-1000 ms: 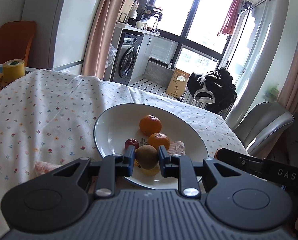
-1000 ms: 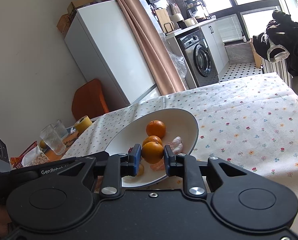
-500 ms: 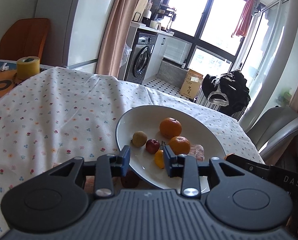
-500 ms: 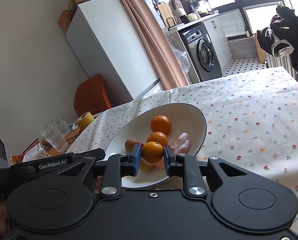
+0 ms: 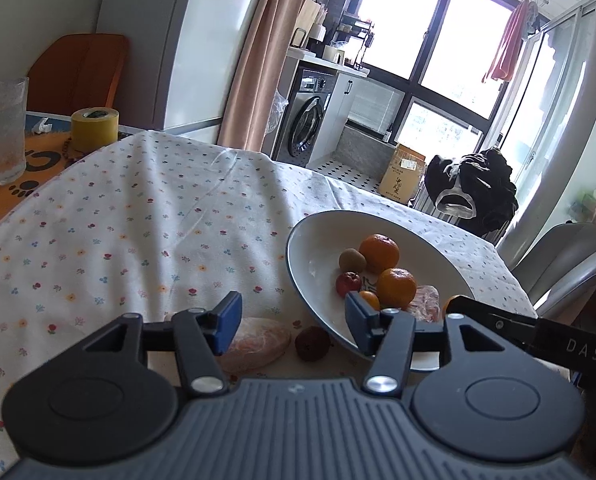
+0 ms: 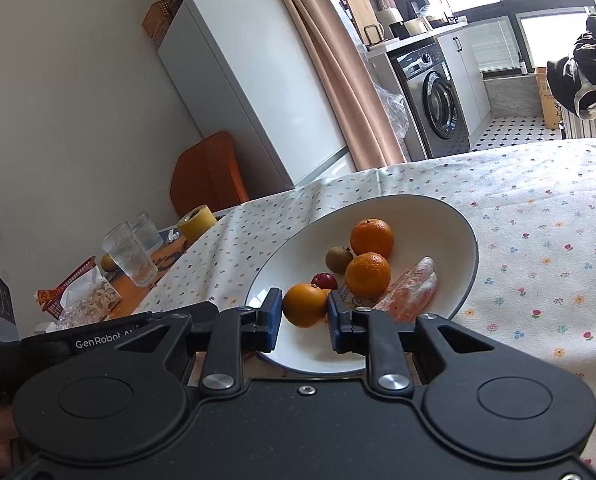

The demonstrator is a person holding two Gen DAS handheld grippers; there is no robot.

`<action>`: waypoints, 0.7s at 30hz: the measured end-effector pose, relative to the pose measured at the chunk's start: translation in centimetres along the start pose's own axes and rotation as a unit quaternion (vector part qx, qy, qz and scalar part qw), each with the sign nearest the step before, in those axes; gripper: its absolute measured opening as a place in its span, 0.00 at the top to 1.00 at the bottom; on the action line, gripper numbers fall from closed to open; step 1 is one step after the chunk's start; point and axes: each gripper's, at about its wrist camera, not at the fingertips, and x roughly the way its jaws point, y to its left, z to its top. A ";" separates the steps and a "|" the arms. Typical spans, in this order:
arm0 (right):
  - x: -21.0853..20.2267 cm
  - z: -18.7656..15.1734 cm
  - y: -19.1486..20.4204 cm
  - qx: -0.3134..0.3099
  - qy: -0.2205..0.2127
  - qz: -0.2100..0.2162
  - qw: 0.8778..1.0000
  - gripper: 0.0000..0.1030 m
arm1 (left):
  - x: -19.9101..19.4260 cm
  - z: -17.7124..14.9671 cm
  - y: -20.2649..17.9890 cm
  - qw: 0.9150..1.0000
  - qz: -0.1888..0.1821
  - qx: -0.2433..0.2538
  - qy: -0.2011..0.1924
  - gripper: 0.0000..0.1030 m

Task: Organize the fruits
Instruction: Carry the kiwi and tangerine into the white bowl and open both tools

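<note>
A white plate (image 5: pixel 298 264) on the flowered tablecloth holds two oranges (image 5: pixel 379 252), a brown kiwi (image 5: pixel 352 260), a small red fruit (image 5: pixel 348 283) and a plastic-wrapped pink piece (image 5: pixel 428 296). My left gripper (image 5: pixel 293 322) is open, just left of the plate's near rim. Below it on the cloth lie a wrapped pink fruit (image 5: pixel 257 342) and a dark red fruit (image 5: pixel 312 342). My right gripper (image 6: pixel 305 316) is shut on an orange (image 6: pixel 306 305), held over the near part of the plate (image 6: pixel 470 248), beside the kiwi (image 6: pixel 338 259) and the red fruit (image 6: pixel 324 280).
At the table's far left stand a drinking glass (image 5: pixel 1 128), a yellow tape roll (image 5: pixel 94 128) and snack packets (image 6: pixel 77 296) on an orange mat. An orange chair (image 5: pixel 77 72) and a white fridge (image 6: pixel 249 80) are behind; a grey chair (image 5: pixel 570 264) is right.
My left gripper let the kiwi go onto the plate, opened wide and drew back left, over the loose fruit on the cloth. My right gripper still holds its orange over the plate.
</note>
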 end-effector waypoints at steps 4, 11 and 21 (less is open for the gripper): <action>0.2 0.0 0.8 -0.005 -0.002 0.000 1.000 0.75 | -0.4 0.0 0.9 1.000 0.006 -0.007 0.000 0.40; 0.0 -0.4 1.9 -0.018 -0.001 -0.015 1.000 0.63 | -1.8 -0.2 1.7 1.000 0.015 -0.002 -0.020 0.22; -1.4 -1.0 2.5 -0.020 -0.016 -0.046 0.999 0.22 | -3.5 -0.5 2.0 0.999 0.033 0.009 -0.032 0.14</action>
